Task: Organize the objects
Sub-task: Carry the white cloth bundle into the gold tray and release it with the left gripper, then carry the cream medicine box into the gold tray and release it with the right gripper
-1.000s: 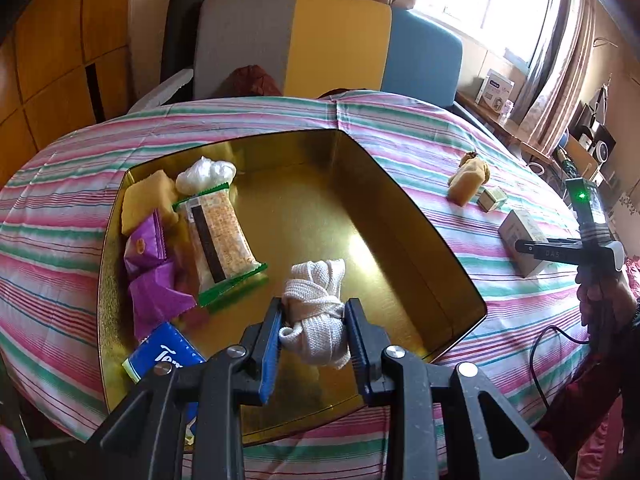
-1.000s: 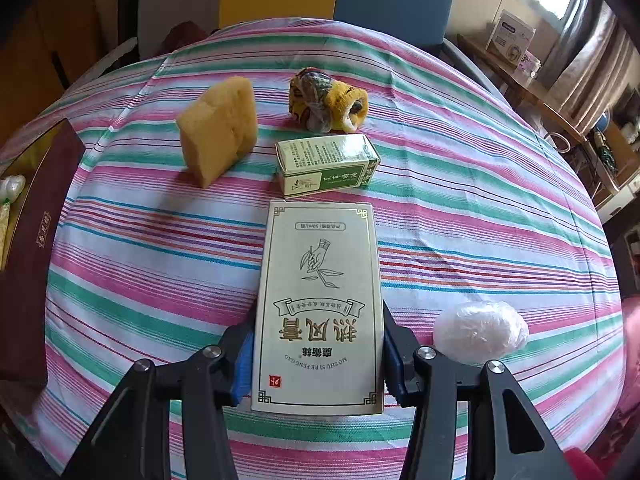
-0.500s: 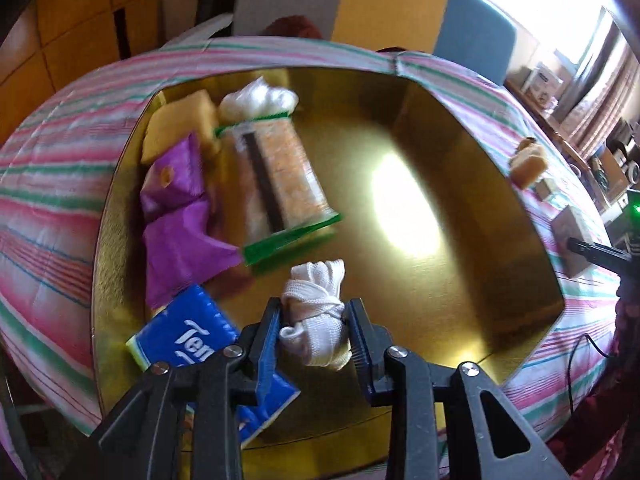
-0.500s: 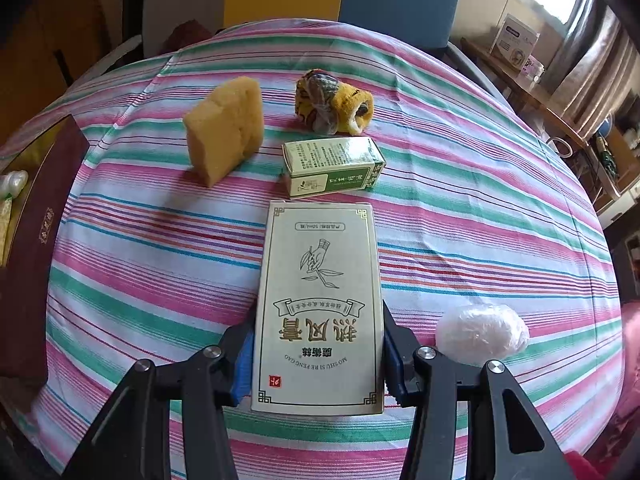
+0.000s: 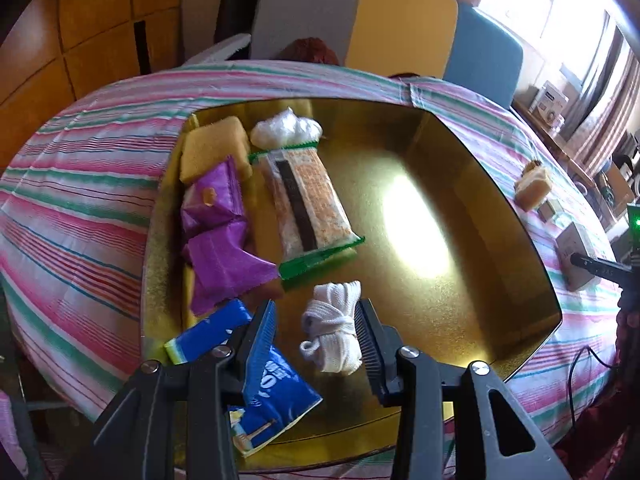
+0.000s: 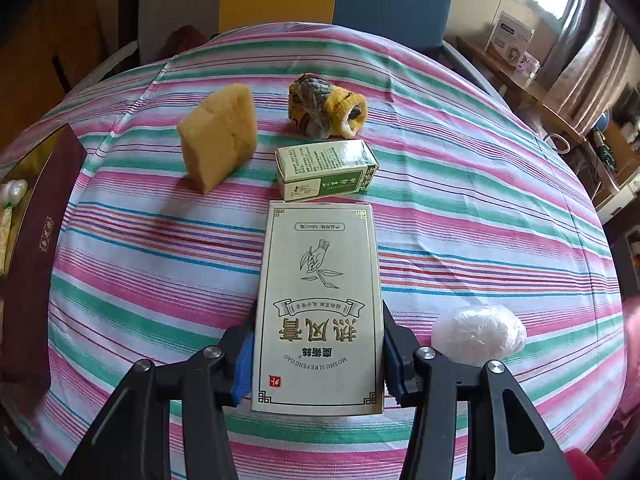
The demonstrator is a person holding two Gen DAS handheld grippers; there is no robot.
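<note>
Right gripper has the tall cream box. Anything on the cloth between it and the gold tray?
Nothing visible. The right gripper is shut on the cream box. The striped cloth toward the gold tray at the left looks bare. The sponge and green box lie farther back, off that line.

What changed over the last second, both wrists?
The left tongs carried the white cord bundle down into the gold tray and are now opening. A gap shows on the bundle's left side, so it is released beside the blue packet. The right tongs stayed shut on the tall box; the sponge and green box are unmoved.
</note>
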